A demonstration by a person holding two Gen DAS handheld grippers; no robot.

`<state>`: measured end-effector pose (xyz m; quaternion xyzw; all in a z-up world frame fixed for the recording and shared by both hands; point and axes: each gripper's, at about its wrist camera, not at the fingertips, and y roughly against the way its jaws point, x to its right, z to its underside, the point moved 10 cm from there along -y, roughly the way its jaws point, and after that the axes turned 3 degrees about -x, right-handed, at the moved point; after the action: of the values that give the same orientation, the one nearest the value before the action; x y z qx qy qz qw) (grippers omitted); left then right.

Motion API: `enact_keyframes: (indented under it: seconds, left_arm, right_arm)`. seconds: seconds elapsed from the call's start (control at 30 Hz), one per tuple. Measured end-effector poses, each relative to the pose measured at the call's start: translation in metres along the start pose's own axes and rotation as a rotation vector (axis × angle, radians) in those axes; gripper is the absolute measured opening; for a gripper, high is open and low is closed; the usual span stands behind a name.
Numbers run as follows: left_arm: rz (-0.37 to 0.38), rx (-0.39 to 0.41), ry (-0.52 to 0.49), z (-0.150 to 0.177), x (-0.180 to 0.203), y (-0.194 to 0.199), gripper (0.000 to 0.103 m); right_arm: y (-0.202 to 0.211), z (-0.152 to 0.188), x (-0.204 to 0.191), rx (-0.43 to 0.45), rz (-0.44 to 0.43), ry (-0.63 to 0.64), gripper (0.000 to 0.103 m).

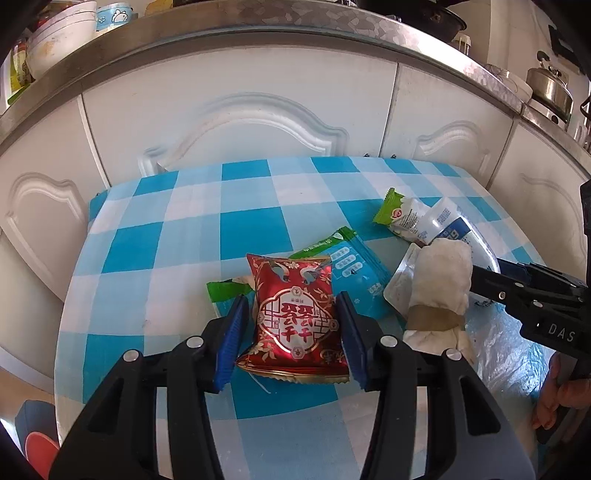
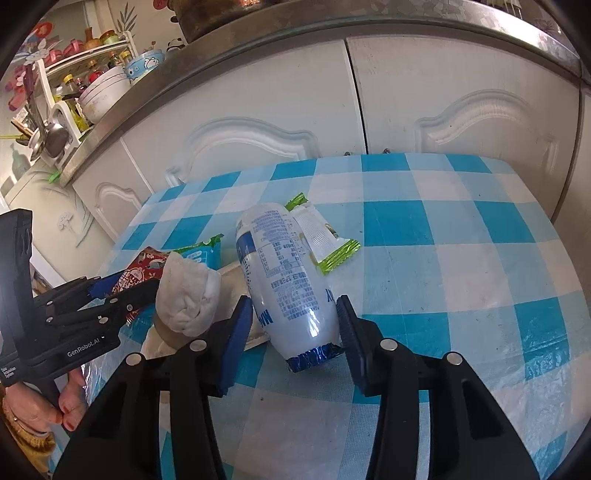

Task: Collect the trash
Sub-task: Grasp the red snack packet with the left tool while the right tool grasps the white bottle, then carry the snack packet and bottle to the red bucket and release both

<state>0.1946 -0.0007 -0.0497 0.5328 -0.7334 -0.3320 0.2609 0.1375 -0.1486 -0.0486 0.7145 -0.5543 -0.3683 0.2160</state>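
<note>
The left tool (image 1: 291, 332) has its two blue pads pressed against the sides of a red snack packet (image 1: 295, 325), so it is clamped on that packet, which lies flat on the checked blue-and-white surface (image 1: 192, 236) near its front edge. Tucked under the packet's far side is a light blue wrapper (image 1: 360, 273) with a green end, and a scrap of green wrapper (image 1: 223, 291) sticks out to the packet's left.

The right tool (image 2: 295, 321) is clamped on a white plastic bottle (image 2: 284, 266) with blue print, which lies on its side with its blue foil top (image 2: 314, 356) pointing toward the front edge; both pads touch the bottle's flanks. Just beyond the bottle, touching it, lies a green-and-white wrapper (image 2: 321, 236).

Between the two tools sits a crumpled white tissue wad (image 1: 441, 280), resting on an opened silvery pouch (image 1: 397, 288) and close against the left tool's outer finger in the right wrist view. A thin clear plastic bag (image 1: 506, 350) lies over the surface toward its front right corner.

White cabinet doors (image 1: 255, 122) stand behind the surface's far edge, with bowls (image 1: 59, 33) on the counter above them
</note>
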Motion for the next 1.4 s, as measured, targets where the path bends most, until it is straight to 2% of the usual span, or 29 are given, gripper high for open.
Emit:
enact_keyframes:
  seconds: [0.5,0.77,1.03,1.07,1.1,1.17,1.23,1.33,1.37,1.4]
  left_arm:
    - [0.018,0.041,0.053,0.011,-0.007,0.027,0.049]
    - [0.044,0.056,0.086,0.030,-0.012,0.052,0.048]
    - [0.088,0.061,0.137,0.060,-0.019,0.082,0.046]
    - [0.092,0.061,0.141,0.063,-0.020,0.086,0.028]
    - [0.101,0.053,0.149,0.068,-0.021,0.089,0.005]
    - [0.121,0.051,0.180,0.077,-0.025,0.097,0.005]
    - [0.138,0.028,0.169,0.089,-0.024,0.099,0.006]
    - [0.144,0.006,0.157,0.108,-0.025,0.101,0.016]
    - [0.151,0.002,0.151,0.111,-0.024,0.101,0.031]
    - [0.165,-0.002,0.138,0.113,-0.022,0.102,0.052]
  right_arm:
    - [0.058,0.019,0.016,0.112,-0.009,-0.129,0.047]
    - [0.077,0.049,0.008,0.105,-0.051,-0.191,0.047]
    - [0.095,0.068,-0.016,0.102,-0.073,-0.187,0.047]
    - [0.097,0.070,-0.020,0.101,-0.078,-0.185,0.047]
    - [0.099,0.072,-0.024,0.102,-0.080,-0.179,0.047]
    - [0.102,0.077,-0.032,0.099,-0.081,-0.167,0.047]
    - [0.105,0.084,-0.038,0.097,-0.087,-0.159,0.047]
    - [0.108,0.093,-0.042,0.093,-0.094,-0.164,0.047]
    - [0.109,0.096,-0.042,0.090,-0.095,-0.168,0.047]
    - [0.110,0.098,-0.041,0.087,-0.095,-0.174,0.047]
